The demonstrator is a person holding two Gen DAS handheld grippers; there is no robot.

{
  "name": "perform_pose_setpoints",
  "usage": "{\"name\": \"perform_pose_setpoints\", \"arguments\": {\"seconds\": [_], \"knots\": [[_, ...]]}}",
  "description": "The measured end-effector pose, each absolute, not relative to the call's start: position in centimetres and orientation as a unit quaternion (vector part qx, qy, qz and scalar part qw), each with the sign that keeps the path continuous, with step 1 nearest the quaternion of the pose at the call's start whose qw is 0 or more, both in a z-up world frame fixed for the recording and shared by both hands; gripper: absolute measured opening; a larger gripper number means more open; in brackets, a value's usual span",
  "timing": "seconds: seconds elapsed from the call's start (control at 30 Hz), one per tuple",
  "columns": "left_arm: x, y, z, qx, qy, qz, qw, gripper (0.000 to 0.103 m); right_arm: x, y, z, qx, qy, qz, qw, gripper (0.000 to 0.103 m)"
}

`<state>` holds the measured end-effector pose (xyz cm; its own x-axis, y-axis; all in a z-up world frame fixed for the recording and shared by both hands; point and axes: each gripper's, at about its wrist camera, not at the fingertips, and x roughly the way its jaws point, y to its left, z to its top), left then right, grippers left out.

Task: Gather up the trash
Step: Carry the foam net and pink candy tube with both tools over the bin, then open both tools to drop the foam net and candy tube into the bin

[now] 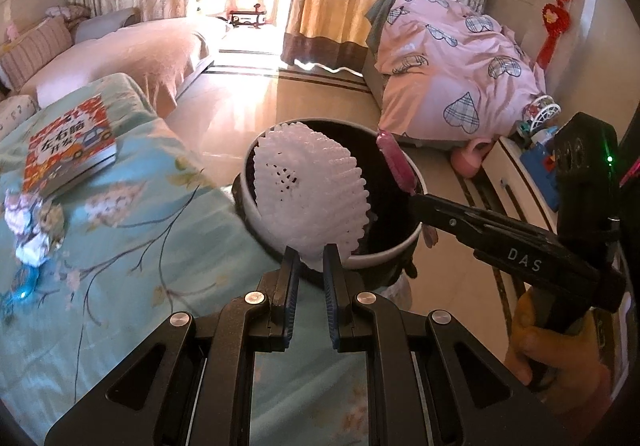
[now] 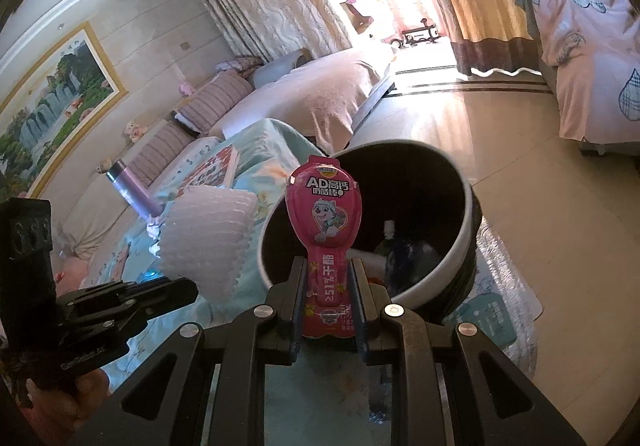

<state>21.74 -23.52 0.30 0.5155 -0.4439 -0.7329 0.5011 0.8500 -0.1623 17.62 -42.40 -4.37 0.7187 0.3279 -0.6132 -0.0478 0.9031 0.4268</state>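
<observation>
My left gripper point(image 1: 311, 255) is shut on a white foam fruit net point(image 1: 310, 190) and holds it over the near rim of a white trash bin point(image 1: 384, 252) with a dark inside. The net also shows in the right wrist view point(image 2: 208, 234). My right gripper point(image 2: 329, 270) is shut on a pink cheese-stick wrapper point(image 2: 325, 214) and holds it upright at the bin point(image 2: 460, 246) rim. In the left wrist view that wrapper point(image 1: 394, 160) sticks up over the bin's right side from the right gripper point(image 1: 416, 198). Some trash lies in the bin's bottom.
The bin stands on the floor beside a teal flowered bedspread point(image 1: 132, 230). On it lie a children's book point(image 1: 68, 144), crumpled paper point(image 1: 32, 230) and a purple bottle point(image 2: 130, 188). A pink quilt pile point(image 1: 456, 70) and a toy shelf point(image 1: 528, 174) are at the right.
</observation>
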Motion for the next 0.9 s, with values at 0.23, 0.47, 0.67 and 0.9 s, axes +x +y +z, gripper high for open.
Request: {"name": "perform_pose_setpoints", "arguments": {"seconds": [0.23,0.47,0.67,0.9], "knots": [[23.0,-24.9,-0.2,0.047,0.418,-0.274,0.865,0.011,19.3,-43.3,-4.2,0.191,0.365,0.094,0.906,0.02],[24.6,-25.5,-0.8,0.041,0.433,-0.272,0.858,0.011,20.6,-44.0,-4.6,0.194,0.37,0.085,0.905,0.02],[25.4,-25.8,-1.3,0.038,0.443,-0.273,0.853,0.012,21.6,-44.6,-5.3,0.198,0.378,0.077,0.901,0.02],[25.6,-25.6,-1.2,0.028,0.443,-0.265,0.856,0.053,22.1,-45.0,-5.7,0.209,0.38,0.075,0.898,0.046]]}}
